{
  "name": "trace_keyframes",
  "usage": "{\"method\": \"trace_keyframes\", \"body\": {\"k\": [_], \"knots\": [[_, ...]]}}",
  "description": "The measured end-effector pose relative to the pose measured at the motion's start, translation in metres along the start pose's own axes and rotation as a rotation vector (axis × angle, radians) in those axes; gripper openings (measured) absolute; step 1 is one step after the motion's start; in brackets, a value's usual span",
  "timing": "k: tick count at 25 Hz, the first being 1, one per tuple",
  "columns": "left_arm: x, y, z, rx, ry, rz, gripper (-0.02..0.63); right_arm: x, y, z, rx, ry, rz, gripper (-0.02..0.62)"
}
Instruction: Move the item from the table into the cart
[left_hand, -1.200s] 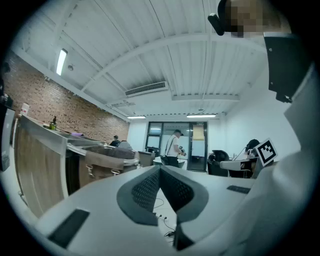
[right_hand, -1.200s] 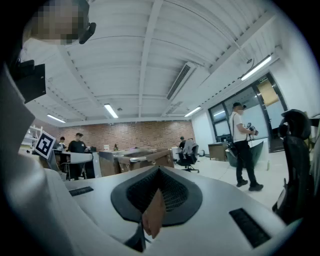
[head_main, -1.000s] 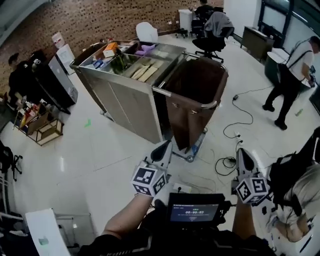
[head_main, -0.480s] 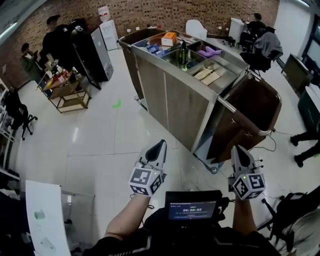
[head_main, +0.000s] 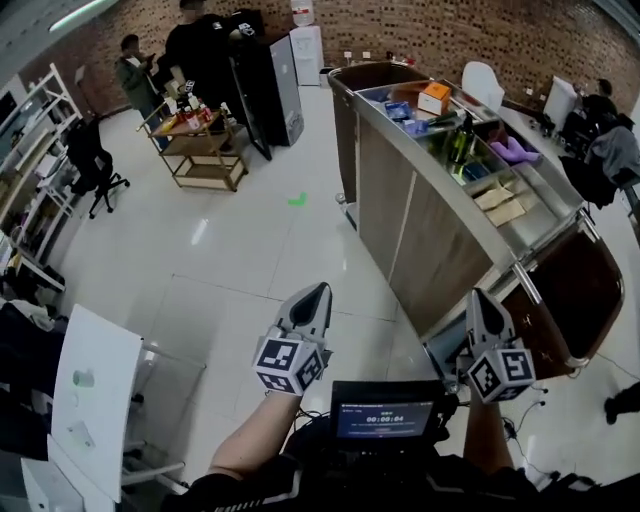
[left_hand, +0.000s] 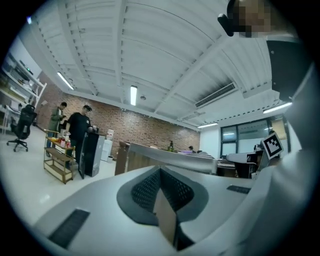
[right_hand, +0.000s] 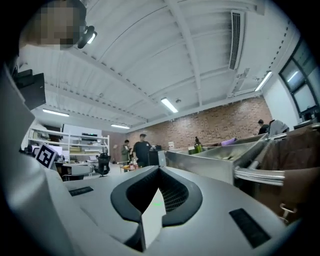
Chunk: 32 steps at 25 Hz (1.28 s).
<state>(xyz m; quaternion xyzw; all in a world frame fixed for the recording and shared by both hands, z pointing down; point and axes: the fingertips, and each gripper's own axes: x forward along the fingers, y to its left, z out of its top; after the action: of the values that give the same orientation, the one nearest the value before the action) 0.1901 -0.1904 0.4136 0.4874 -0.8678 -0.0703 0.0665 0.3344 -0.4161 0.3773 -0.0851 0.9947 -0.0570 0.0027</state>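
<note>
Swung leftward since a second ago, sliding the cart (head_main: 385, 215) rightward and drawing the white desk (head_main: 110, 345) at lower left further in. Best to finish turning there before opening up, the item probably among two small greenish things (head_main: 84, 379) on it. Counted: left hand-held gripper (head_main: 314, 296) and right hand-held gripper (head_main: 482, 302), two, both clamped shut and empty; one cart, one desk.

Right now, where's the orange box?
In the head view the orange box sits upper right, at the far end of the steel cart top, beside blue packets and beyond the dark green bottle.
</note>
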Motion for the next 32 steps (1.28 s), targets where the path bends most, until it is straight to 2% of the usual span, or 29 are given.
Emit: {"method": "trace_keyframes", "body": {"k": [4, 9, 15, 21, 25, 27, 30, 32], "knots": [[0.001, 0.083, 0.030, 0.029, -0.039, 0.176, 0.003, 0.102, 0.041, -0.001, -0.013, 0.022, 0.168, 0.003], [-0.051, 0.207, 0.059, 0.022, -0.063, 0.366, 0.003, 0.217, 0.164, -0.016, -0.006, 0.057, 0.396, 0.003], [-0.178, 0.382, 0.075, -0.021, -0.091, 0.575, 0.003, 0.334, 0.372, -0.042, -0.045, 0.088, 0.624, 0.003], [-0.304, 0.541, 0.086, -0.045, -0.132, 0.785, 0.003, 0.420, 0.574, -0.079, -0.045, 0.129, 0.829, 0.003], [-0.389, 0.618, 0.088, -0.063, -0.183, 0.946, 0.003, 0.474, 0.702, -0.105, -0.056, 0.150, 0.973, 0.003], [-0.433, 0.653, 0.091, -0.072, -0.205, 1.055, 0.003, 0.502, 0.766, -0.109, -0.044, 0.140, 1.055, 0.003], [-0.487, 0.695, 0.093, -0.094, -0.198, 1.225, 0.003, 0.535, 0.857, -0.118, -0.058, 0.157, 1.213, 0.003], [-0.517, 0.717, 0.098, -0.101, -0.185, 1.311, 0.003, 0.555, 0.913, -0.123, -0.071, 0.166, 1.295, 0.003]]}}
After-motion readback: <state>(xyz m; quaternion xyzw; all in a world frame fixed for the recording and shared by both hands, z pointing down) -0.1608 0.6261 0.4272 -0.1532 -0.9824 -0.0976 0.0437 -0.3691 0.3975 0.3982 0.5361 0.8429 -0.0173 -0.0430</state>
